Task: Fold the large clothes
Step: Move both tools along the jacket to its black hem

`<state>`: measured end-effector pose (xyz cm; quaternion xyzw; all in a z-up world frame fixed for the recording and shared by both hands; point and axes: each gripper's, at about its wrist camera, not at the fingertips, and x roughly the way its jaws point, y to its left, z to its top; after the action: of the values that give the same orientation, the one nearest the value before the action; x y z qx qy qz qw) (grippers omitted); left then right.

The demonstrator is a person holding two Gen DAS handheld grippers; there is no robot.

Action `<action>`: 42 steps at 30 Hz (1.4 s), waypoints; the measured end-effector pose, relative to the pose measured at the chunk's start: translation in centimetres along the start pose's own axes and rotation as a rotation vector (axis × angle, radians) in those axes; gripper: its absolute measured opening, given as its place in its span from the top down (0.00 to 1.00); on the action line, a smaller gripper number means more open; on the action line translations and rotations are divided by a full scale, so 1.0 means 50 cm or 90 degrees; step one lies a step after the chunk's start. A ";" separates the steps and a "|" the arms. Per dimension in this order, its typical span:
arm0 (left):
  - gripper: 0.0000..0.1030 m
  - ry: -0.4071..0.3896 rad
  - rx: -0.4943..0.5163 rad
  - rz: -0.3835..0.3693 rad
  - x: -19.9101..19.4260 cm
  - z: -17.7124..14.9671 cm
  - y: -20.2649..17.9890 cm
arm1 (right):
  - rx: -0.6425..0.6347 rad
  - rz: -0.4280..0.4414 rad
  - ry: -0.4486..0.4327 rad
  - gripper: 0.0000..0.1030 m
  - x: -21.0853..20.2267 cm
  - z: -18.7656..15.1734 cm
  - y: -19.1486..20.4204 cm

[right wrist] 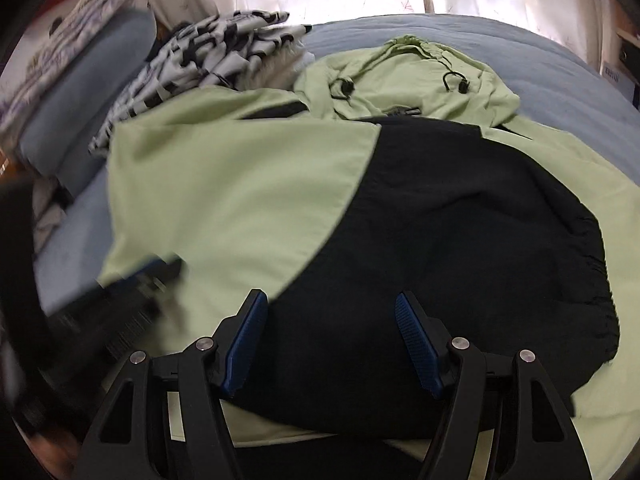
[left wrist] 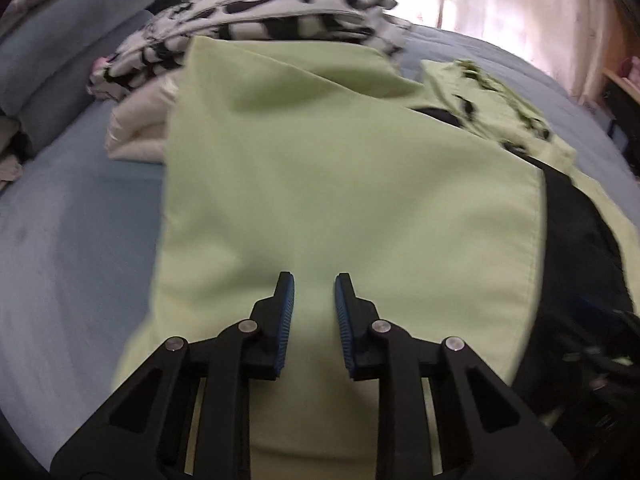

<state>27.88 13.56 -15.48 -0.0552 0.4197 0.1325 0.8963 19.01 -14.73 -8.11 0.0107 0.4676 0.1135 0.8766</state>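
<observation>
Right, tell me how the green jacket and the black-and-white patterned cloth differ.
The green jacket is a plain pale green with a black lining showing; the patterned cloth is white with black blotches. The green jacket lies spread across the middle of the bed, one side folded over; the patterned cloth sits bunched in a heap at the far left, near the pillows. Both lie on the blue bed, and neither is held.

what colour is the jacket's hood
Light green, like the jacket's outer panels; the hood shows best in the right wrist view.

blurred: left tongs [right wrist: 160, 280] (right-wrist view) | cut off: jacket [right wrist: 240, 184] hem
</observation>
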 end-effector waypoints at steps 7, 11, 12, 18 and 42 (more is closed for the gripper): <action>0.81 0.012 0.010 0.034 0.044 0.037 0.045 | 0.102 -0.103 -0.027 0.60 -0.028 0.003 -0.209; 0.81 0.022 0.006 0.023 0.050 0.045 0.046 | 0.122 -0.094 -0.024 0.67 -0.061 -0.006 -0.248; 0.81 0.024 0.012 0.020 0.050 0.051 0.044 | 0.125 -0.106 -0.026 0.65 -0.070 -0.008 -0.251; 0.80 0.041 0.010 -0.005 0.026 0.068 0.060 | 0.170 -0.078 -0.040 0.46 -0.115 0.014 -0.275; 0.51 0.036 0.061 -0.063 -0.197 -0.023 0.036 | 0.125 -0.062 -0.067 0.38 -0.303 -0.075 -0.159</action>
<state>20.48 13.15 -8.66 -0.0365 0.4477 0.0657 0.8910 9.28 -25.99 1.18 0.0798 0.4294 0.0235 0.8993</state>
